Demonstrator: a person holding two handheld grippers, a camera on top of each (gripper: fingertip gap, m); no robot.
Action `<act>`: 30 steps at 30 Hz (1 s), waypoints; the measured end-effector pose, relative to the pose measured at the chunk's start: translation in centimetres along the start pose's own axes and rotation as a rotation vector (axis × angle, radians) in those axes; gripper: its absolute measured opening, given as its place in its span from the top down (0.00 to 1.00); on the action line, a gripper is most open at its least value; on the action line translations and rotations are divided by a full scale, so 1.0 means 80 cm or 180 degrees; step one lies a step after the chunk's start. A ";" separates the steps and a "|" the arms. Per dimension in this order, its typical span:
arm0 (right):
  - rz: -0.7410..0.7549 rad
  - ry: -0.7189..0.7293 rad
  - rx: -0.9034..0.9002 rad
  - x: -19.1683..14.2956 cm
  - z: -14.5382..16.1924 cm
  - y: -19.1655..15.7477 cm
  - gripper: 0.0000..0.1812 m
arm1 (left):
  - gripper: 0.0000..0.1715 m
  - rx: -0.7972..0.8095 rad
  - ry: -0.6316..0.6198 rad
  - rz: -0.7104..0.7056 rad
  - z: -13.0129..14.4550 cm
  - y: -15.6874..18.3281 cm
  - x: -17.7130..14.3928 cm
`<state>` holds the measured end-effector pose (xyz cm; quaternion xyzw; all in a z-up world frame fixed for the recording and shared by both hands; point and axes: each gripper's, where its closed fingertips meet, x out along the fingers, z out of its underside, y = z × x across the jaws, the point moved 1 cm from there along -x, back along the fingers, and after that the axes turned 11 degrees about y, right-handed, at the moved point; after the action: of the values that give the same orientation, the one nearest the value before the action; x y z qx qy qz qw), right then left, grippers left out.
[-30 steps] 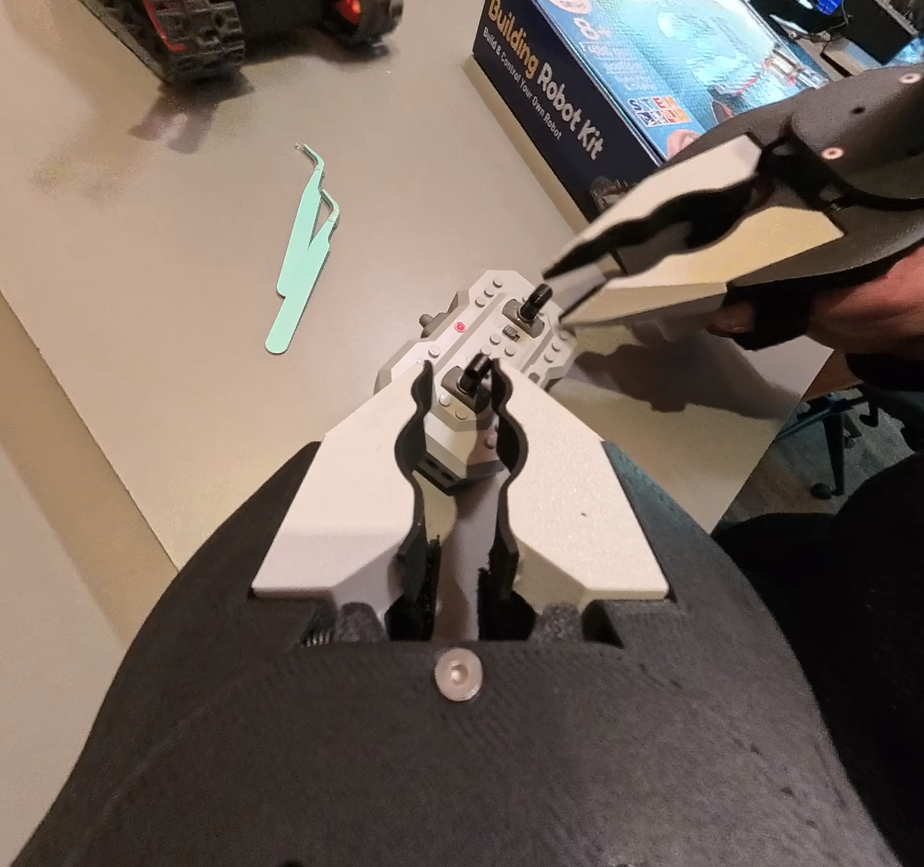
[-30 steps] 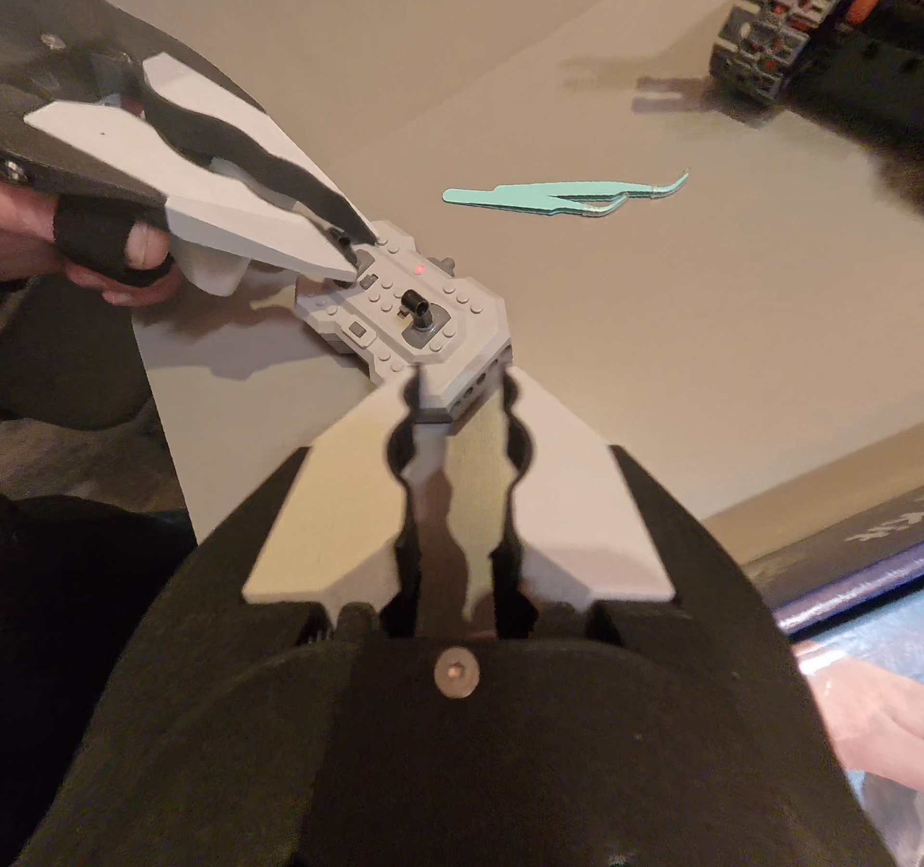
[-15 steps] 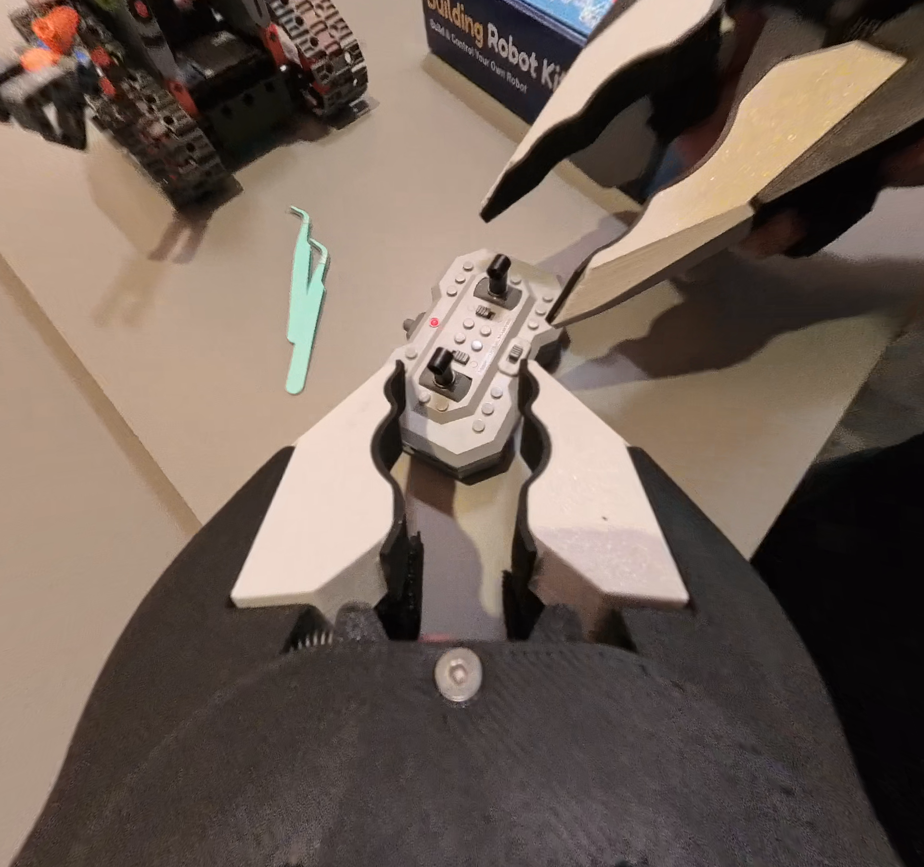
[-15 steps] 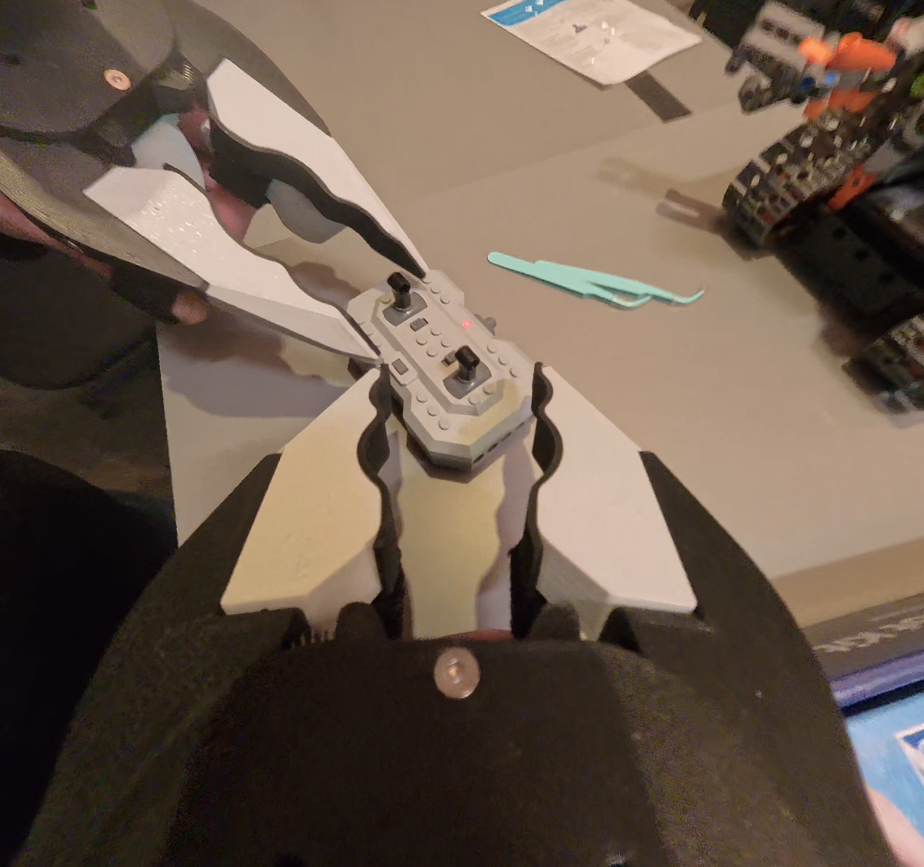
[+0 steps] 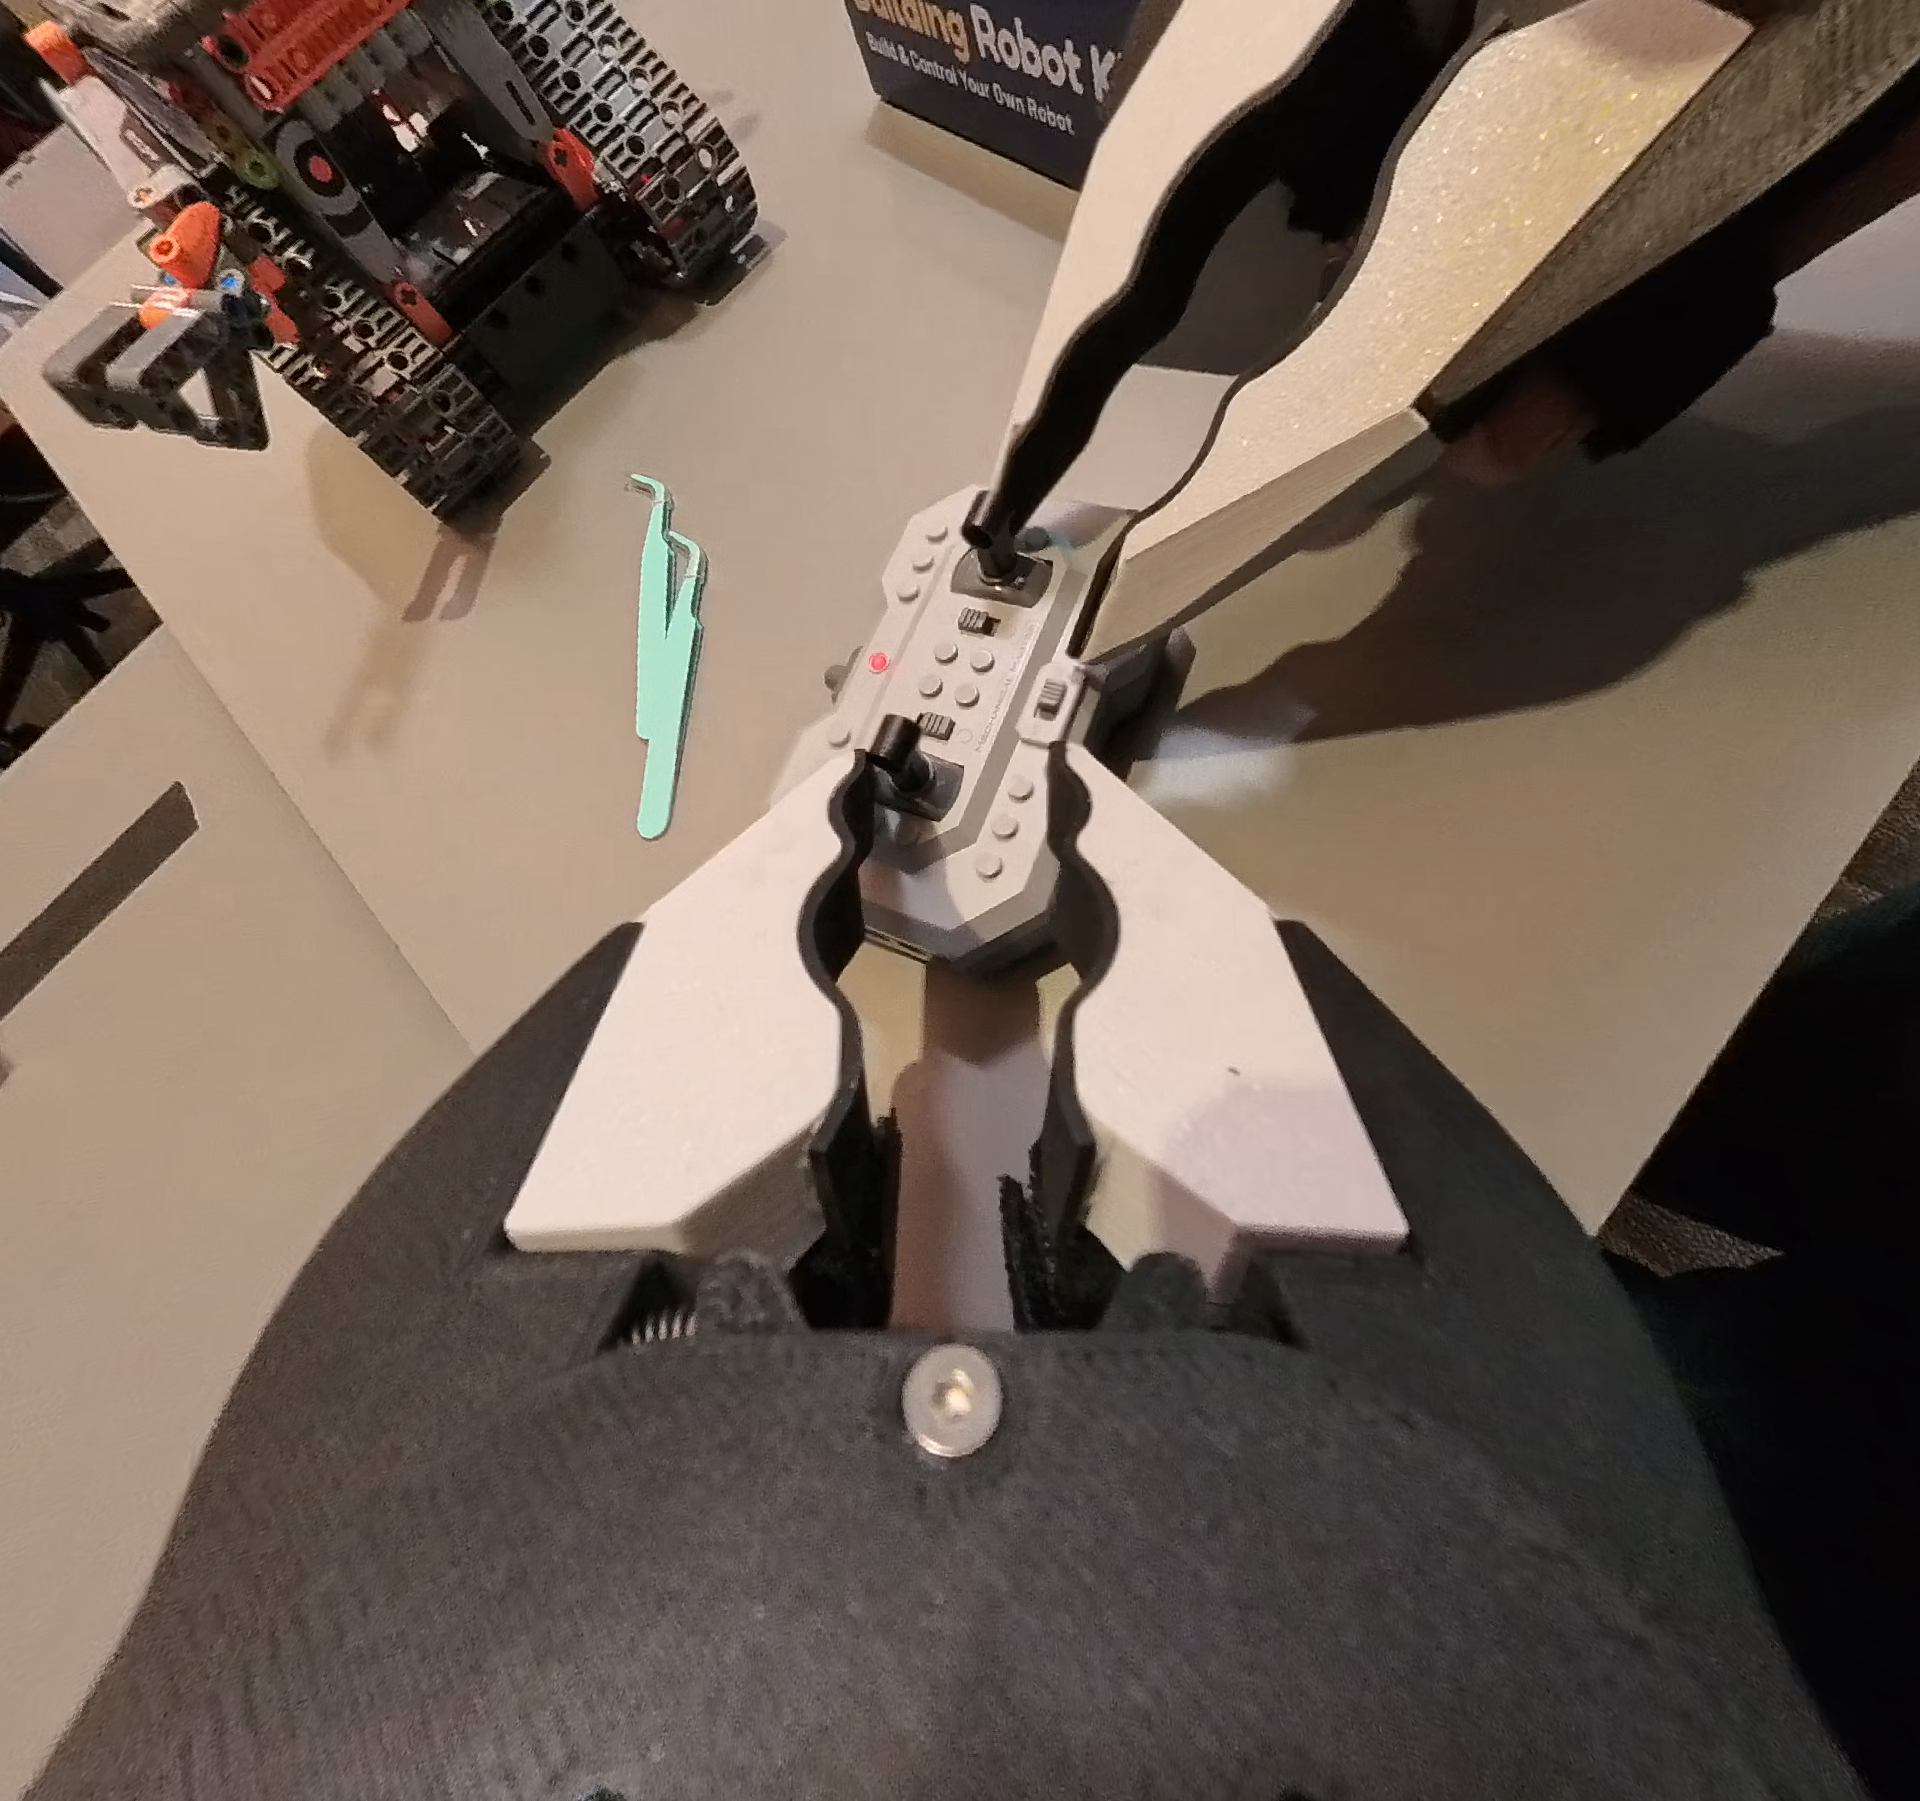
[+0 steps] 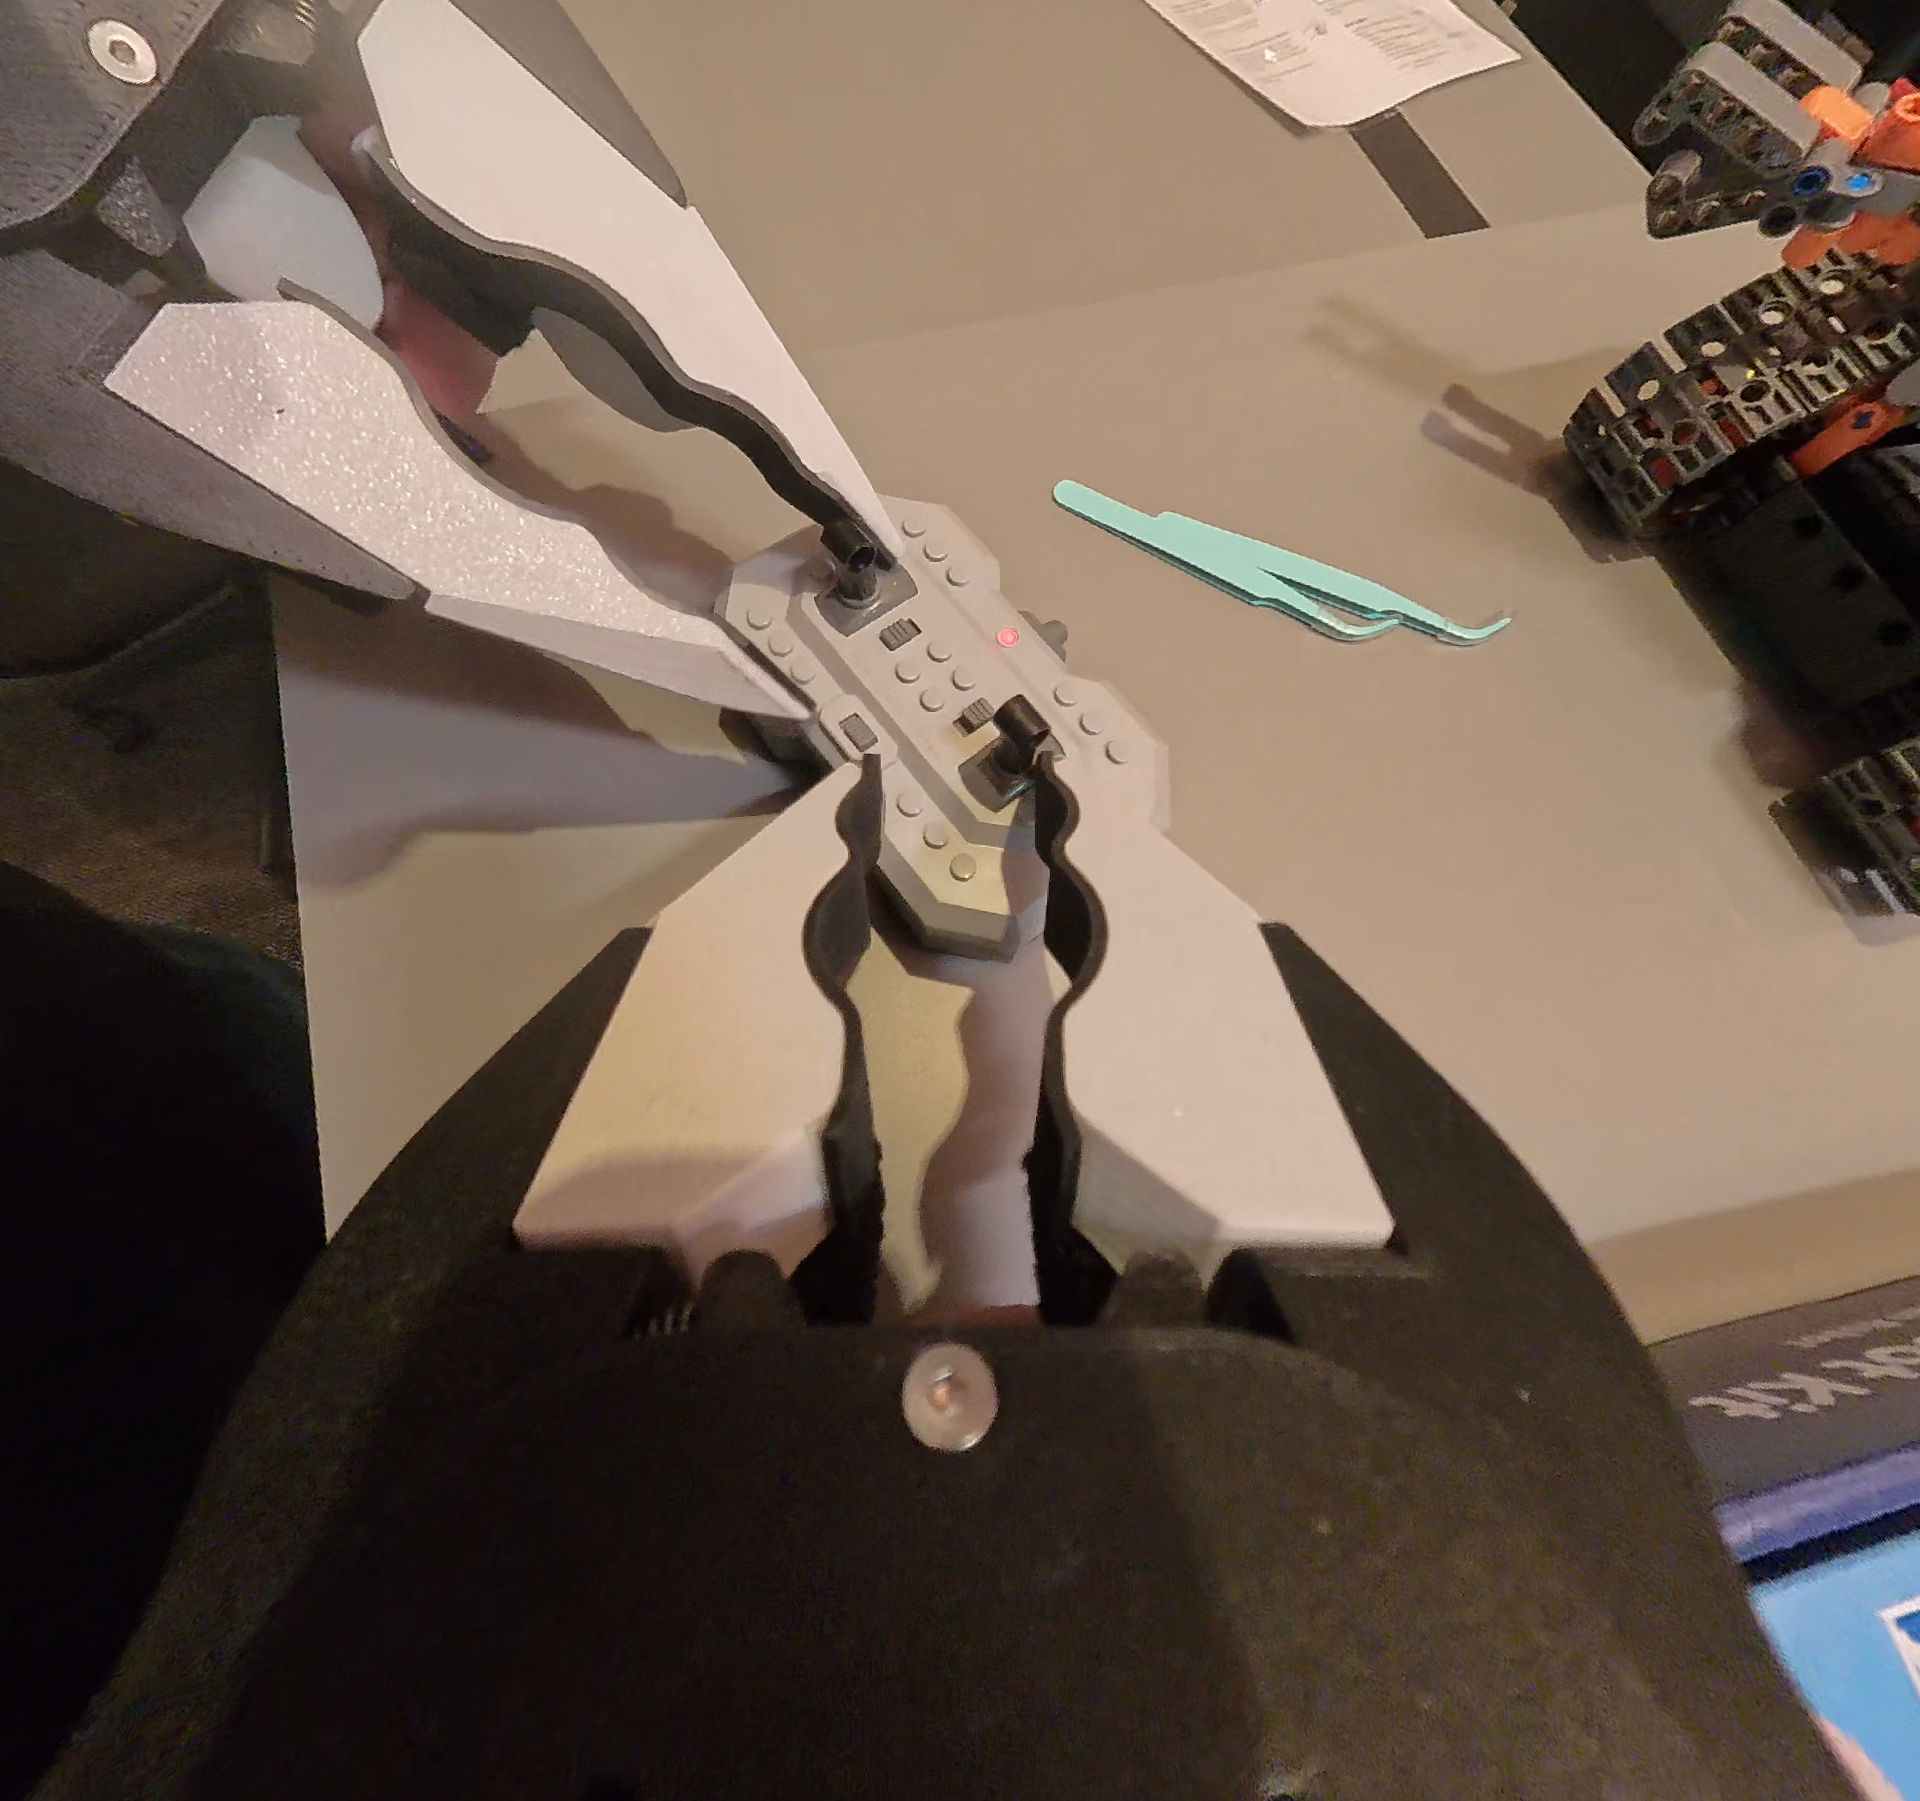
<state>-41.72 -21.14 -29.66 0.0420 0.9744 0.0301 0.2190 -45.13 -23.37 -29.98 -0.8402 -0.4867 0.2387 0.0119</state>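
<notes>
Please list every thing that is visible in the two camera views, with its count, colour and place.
remote controller: one, grey with two black joysticks and a red light, near the table edge, between both grippers
tweezers: one, mint green, flat on the table beside the controller
tracked robot model: one, black, grey and red, far side of the table
kit box: one, blue, beyond the controller
paper sheet: one, white and blue, far on the table
table: one, beige
left gripper: open, around the controller's near end
right gripper: open, around its other end
</notes>
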 end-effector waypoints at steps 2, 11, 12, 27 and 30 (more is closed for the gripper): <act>0.0017 0.0009 0.0028 0.000 -0.001 0.000 0.86 | 0.95 0.0036 0.0042 -0.0115 -0.004 -0.008 -0.002; 0.0028 0.0070 0.0233 -0.006 -0.004 0.005 0.85 | 0.82 -0.0200 0.0057 -0.0107 -0.006 -0.008 -0.005; 0.0025 0.0098 0.0294 -0.008 -0.006 0.006 0.86 | 0.81 -0.0268 0.0067 -0.0129 -0.006 -0.011 -0.007; -0.0047 0.0079 0.0536 -0.019 -0.008 -0.002 0.98 | 0.97 -0.0582 0.0108 0.0152 -0.009 0.007 -0.002; 0.0136 0.0180 0.0605 -0.052 -0.020 0.006 0.90 | 0.96 -0.0608 0.0130 0.0289 -0.012 0.012 -0.002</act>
<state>-38.65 -21.10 -26.39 0.0825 0.9775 -0.0566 0.1858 -43.99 -23.80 -29.36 -0.8634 -0.4683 0.1743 -0.0692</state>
